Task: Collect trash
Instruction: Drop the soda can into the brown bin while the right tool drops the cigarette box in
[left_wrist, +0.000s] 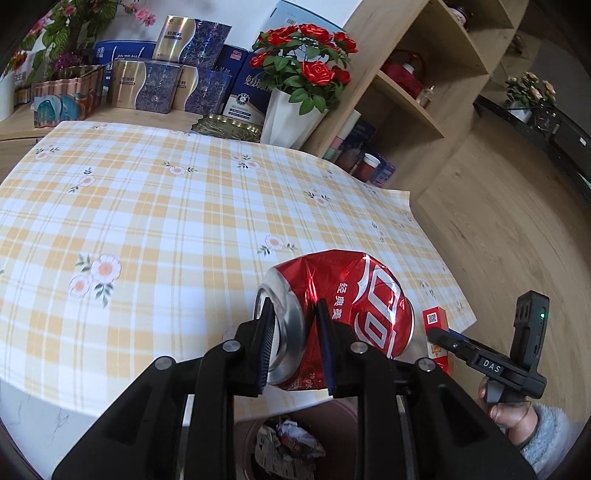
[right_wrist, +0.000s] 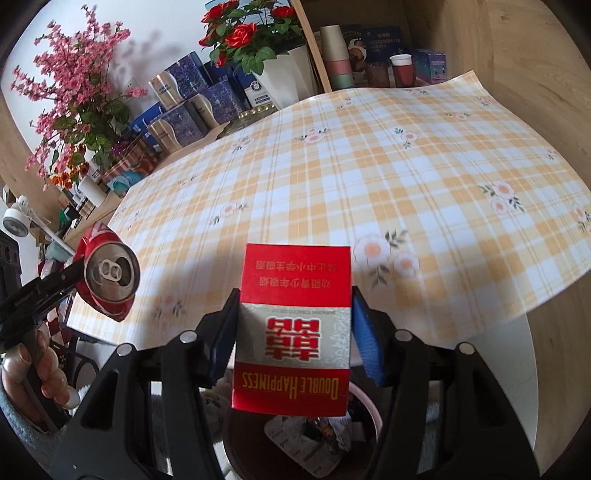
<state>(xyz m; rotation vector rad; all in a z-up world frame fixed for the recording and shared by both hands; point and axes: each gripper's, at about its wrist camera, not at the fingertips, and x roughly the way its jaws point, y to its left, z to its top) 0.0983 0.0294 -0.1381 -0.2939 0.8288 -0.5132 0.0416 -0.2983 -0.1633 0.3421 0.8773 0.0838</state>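
The checked tablecloth (left_wrist: 155, 206) spreads wide and bare to its near edge. Below that edge stands the bin (right_wrist: 364, 406), paper scraps inside. Above it, the left gripper (left_wrist: 293, 341) clamps a crushed red can (left_wrist: 343, 302); the right gripper (right_wrist: 291, 332) pinches a red cigarette pack (right_wrist: 295, 325).

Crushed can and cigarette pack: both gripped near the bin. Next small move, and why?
Probably carry both a little further over the bin, then release. The left hand-held gripper holds the crushed can and the right hand-held gripper the cigarette pack; the bin shows below each, at the table edge, already holding crumpled wrappers.
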